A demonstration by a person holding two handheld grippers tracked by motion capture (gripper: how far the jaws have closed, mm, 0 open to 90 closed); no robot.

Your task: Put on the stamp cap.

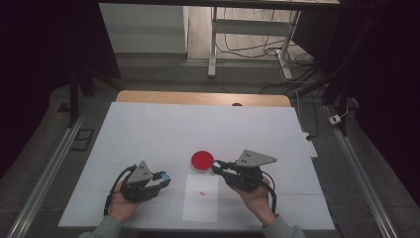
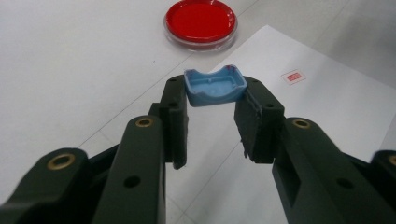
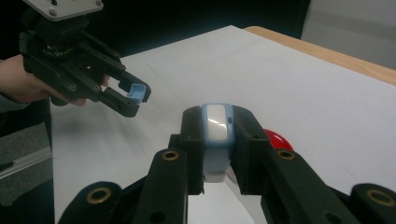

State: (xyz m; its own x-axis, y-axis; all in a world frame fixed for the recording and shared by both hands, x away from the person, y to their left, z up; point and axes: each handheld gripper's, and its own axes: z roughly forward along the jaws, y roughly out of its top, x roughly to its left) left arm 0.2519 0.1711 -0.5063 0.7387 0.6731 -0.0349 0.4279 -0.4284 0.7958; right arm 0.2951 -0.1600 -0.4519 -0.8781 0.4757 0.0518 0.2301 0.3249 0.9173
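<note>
- A small blue cap (image 2: pixel 215 86), hollow side up, sits pinched between jaw tips above the white paper sheet.
- A pale blue bottle (image 3: pixel 216 135) with a white face stands clamped upright between jaws.

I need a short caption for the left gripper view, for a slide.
Left gripper holds a small blue cap above white paper, near a red-filled dish.

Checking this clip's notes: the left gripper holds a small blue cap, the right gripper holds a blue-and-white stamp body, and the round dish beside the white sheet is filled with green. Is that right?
One detail is wrong: the round dish is filled with red, not green, as the left gripper view shows. The rest stands: the left gripper holds the small blue cap, the right gripper holds the blue-and-white stamp body, and the dish sits beside the white sheet.
</note>
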